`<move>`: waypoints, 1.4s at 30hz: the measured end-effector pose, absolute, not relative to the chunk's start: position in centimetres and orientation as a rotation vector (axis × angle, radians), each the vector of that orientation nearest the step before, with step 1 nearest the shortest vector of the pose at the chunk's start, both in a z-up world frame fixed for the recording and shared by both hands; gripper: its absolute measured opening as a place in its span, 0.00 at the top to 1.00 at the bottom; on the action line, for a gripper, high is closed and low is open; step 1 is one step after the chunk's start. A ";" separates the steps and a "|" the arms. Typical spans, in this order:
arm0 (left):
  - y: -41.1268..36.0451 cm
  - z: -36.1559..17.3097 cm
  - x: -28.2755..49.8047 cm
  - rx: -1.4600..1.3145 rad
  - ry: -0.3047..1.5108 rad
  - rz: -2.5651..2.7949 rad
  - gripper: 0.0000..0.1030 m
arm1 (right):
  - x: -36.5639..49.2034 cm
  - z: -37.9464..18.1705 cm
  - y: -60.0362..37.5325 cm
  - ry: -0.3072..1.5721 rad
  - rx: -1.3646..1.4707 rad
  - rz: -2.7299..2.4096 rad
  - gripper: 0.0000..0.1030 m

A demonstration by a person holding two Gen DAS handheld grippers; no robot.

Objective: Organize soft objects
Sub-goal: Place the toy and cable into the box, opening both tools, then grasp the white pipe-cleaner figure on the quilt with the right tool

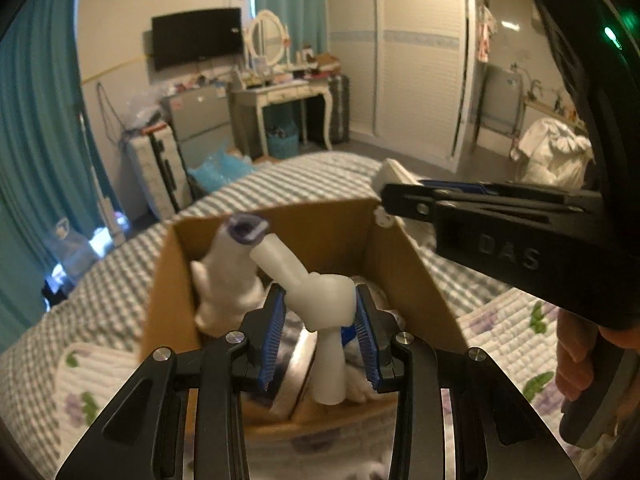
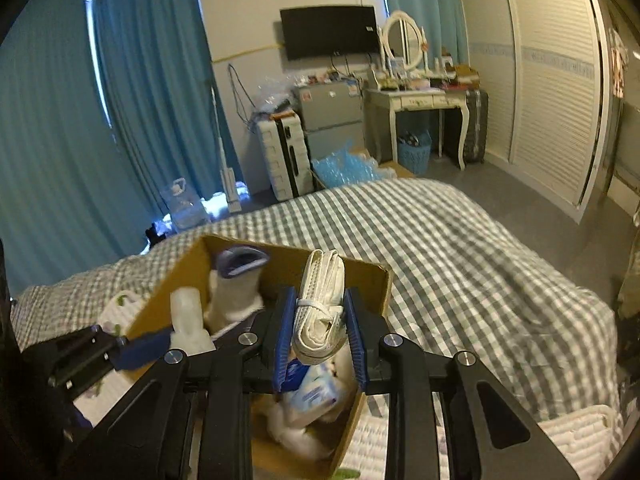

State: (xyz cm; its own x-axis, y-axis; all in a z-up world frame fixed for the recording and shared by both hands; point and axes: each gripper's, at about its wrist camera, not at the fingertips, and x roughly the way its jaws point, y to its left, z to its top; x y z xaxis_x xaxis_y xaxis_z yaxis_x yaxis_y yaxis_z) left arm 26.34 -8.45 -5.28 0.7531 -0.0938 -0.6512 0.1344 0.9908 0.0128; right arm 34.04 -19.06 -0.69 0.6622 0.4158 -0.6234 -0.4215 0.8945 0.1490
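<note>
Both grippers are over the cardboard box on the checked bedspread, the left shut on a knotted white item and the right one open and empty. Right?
Not quite. The right gripper is not empty: the right wrist view shows it shut on a rolled white bundle. The rest holds: left gripper shut on the knotted white item, both over the cardboard box on the checked bedspread.

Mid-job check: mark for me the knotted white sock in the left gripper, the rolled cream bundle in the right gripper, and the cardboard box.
knotted white sock [image 1: 324, 300], left wrist view, on the knot.
rolled cream bundle [image 2: 320, 312], right wrist view, on its middle near the band.
cardboard box [image 1: 168, 288], left wrist view, on its left wall.
</note>
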 end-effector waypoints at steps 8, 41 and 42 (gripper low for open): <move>-8.7 -5.8 27.7 0.128 0.679 -0.141 0.57 | 36.6 -3.2 -19.6 0.714 0.094 0.454 0.48; -0.5 6.9 6.8 0.143 0.503 0.079 0.00 | 10.7 10.8 -22.5 0.581 -0.067 0.453 0.01; -0.4 5.7 6.9 0.150 0.526 0.088 0.00 | 10.5 9.5 -21.9 0.584 -0.089 0.457 0.00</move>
State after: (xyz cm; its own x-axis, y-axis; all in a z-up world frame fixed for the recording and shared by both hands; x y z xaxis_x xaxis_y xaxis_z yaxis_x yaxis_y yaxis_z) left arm 6.89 -0.42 5.68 0.8612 0.1222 -0.4934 -0.0454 0.9853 0.1647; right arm 10.46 -21.93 9.48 0.7372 0.3913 -0.5508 -0.4408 0.8964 0.0469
